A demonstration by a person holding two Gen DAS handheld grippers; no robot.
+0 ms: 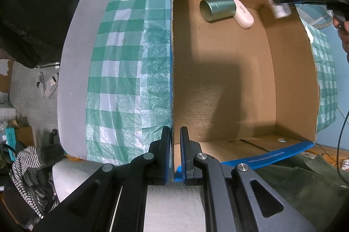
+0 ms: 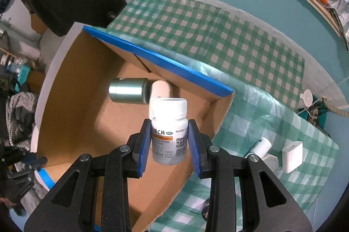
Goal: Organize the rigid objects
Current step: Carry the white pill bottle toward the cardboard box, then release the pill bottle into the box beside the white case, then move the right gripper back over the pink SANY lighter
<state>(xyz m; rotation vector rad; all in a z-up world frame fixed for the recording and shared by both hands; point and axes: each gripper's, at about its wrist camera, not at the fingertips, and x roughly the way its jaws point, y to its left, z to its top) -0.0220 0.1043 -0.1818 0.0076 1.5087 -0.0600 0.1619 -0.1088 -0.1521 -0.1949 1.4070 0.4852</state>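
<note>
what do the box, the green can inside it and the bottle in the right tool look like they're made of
Box: corrugated cardboard, matte brown, fluted cut edges, glossy blue outside.
Green can: probably metal, brushed satin sheen with soft highlights; coated plastic is possible.
Bottle: white plastic, slightly glossy, ribbed screw cap, printed paper-like label. The right tool grips it between blue pads.

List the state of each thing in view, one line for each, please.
Open brown cardboard box with blue rim: upright, its wall pinched by the left tongs.
Green metal tin: lying on its side in the box.
White oval plastic case: lying flat, touching the tin.
White plastic pill bottle: capped, held over the box by the right tongs.
White square charger: resting on the checked cloth.
</note>
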